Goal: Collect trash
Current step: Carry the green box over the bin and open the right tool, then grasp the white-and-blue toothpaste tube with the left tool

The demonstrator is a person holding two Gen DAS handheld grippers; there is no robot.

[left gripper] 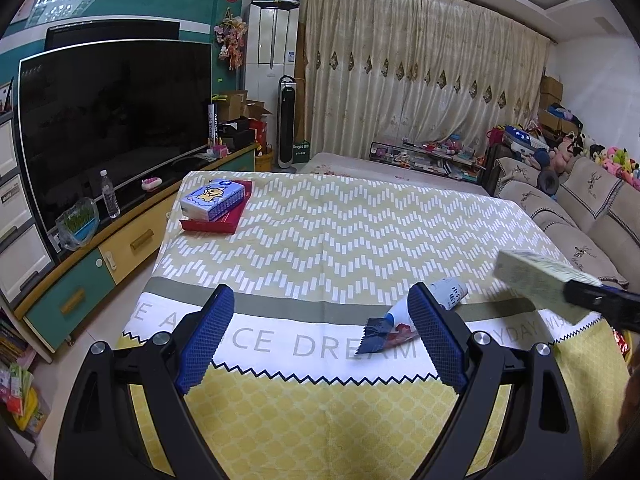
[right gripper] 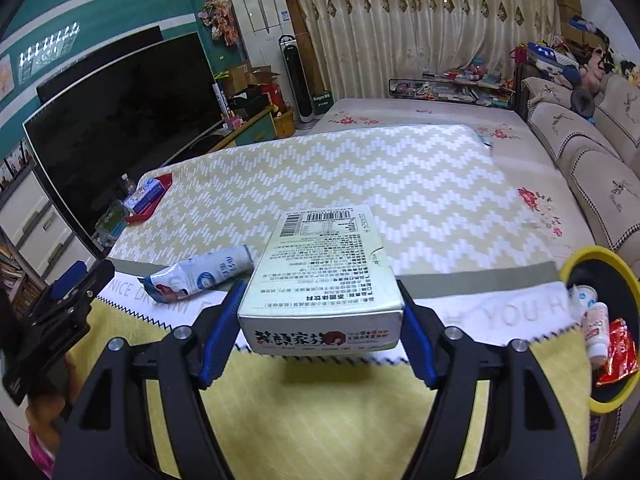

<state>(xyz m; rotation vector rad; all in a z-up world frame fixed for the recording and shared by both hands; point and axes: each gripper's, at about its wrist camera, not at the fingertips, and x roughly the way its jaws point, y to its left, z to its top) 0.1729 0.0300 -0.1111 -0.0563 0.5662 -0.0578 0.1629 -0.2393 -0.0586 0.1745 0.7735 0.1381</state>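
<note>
My right gripper (right gripper: 320, 296) is shut on a pale cardboard box (right gripper: 324, 268) with printed text and a barcode, held above the near edge of the table. The box also shows in the left wrist view (left gripper: 540, 284) at the right. A blue and white snack wrapper (left gripper: 400, 320) lies on the tablecloth, partly behind the right finger of my open, empty left gripper (left gripper: 320, 312). The wrapper also shows in the right wrist view (right gripper: 200, 276). A yellow-rimmed trash bin (right gripper: 576, 264) stands at the table's right, holding a white bottle (right gripper: 596, 332) and a red wrapper (right gripper: 618, 352).
A red tray (left gripper: 216, 220) with a blue tissue pack (left gripper: 212, 198) sits at the table's far left corner. A TV (left gripper: 112, 120) on a low cabinet stands left, with a water bottle (left gripper: 109, 196). A sofa (left gripper: 592, 216) runs along the right.
</note>
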